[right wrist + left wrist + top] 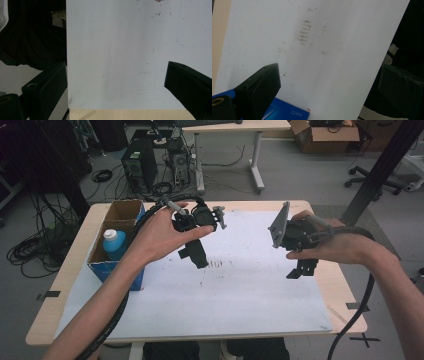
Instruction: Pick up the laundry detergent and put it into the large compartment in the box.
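1. Left gripper (200, 257): jaws wide apart, empty, held above the white sheet (225, 290).
2. Right gripper (302, 269): jaws wide, empty.
3. Bottle (114, 244): upright in the blue box (116, 270) at the table's left edge, left of the left gripper, which is nearer; the cap's form is unclear.

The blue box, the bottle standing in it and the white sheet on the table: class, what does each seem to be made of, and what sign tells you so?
Blue box: likely cardboard, brown matte inside walls and open flaps.
Bottle: probably plastic, smooth blue body with a white cap.
White sheet: thin paper or board, lying flat, matte and smudged; which one is unclear.
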